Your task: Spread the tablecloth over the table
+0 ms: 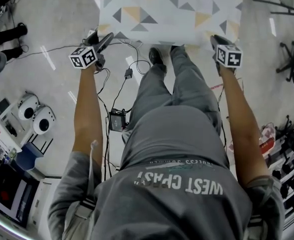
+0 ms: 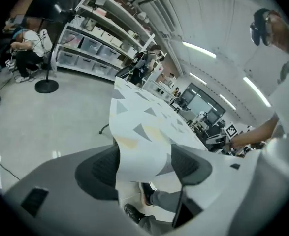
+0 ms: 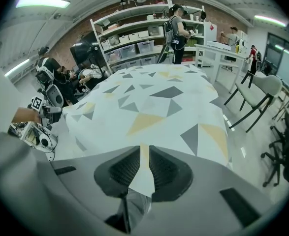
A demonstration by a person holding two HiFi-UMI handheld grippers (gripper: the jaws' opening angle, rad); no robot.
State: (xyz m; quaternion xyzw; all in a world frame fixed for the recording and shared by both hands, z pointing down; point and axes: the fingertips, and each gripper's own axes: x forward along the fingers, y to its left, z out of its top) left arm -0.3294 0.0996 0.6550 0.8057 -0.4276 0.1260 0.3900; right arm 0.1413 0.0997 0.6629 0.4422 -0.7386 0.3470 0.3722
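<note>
tablecloth: patterned, spread over desk, desk hidden beneath. left gripper: jaws wide apart, near cloth corner hanging loose between them. right gripper: narrow, pinching near cloth edge.

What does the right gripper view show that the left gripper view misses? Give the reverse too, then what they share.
Only right gripper view: jaws of the right gripper pinched on the tablecloth edge. Only left gripper view: jaws of the left gripper wide apart, cloth loose between them; the person's shoes. Both: the triangle-patterned tablecloth, storage shelves.
</note>
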